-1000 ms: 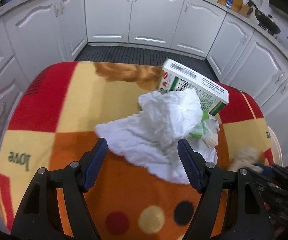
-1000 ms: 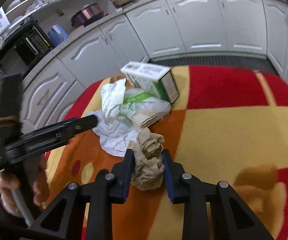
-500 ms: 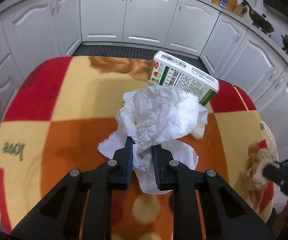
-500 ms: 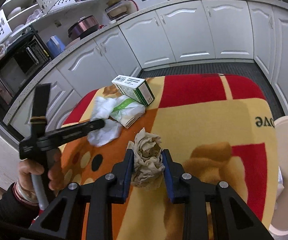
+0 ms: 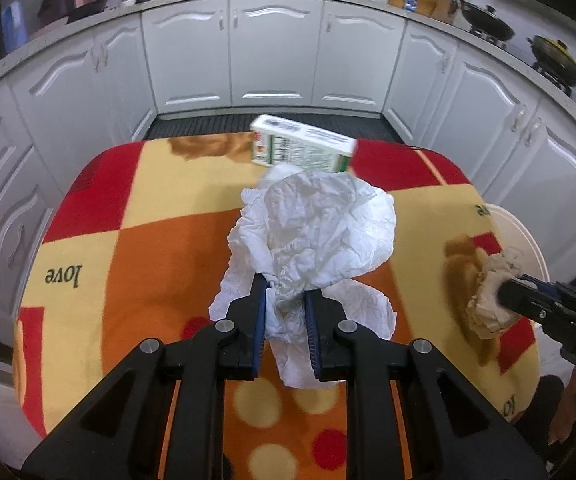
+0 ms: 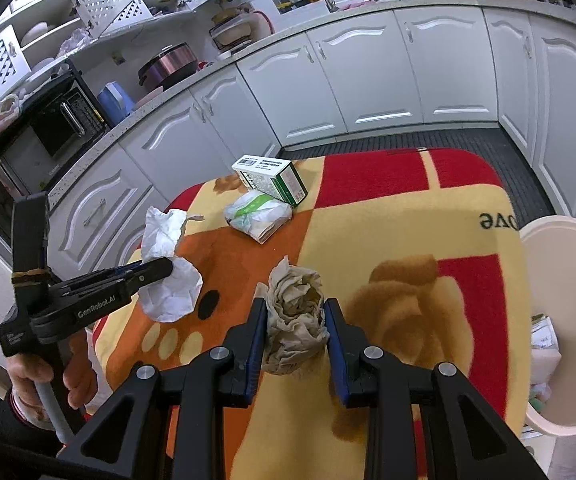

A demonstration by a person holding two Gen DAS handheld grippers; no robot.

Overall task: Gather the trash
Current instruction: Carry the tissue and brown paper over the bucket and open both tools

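Observation:
My left gripper is shut on a crumpled white paper and holds it above the table; both also show in the right wrist view, gripper and paper. My right gripper is shut on a brownish crumpled tissue wad, held above the table's right part near the bin. The wad also shows in the left wrist view. A green-and-white carton and a folded white-green packet lie on the table.
The table wears a red, yellow and orange blanket. The cream bin stands off its right edge with some trash inside. White kitchen cabinets curve around the far side. A hand holds the left gripper's handle.
My left gripper closed on the white paper and lifted it off the packet. My right gripper carried the brown wad up and right, toward the bin.

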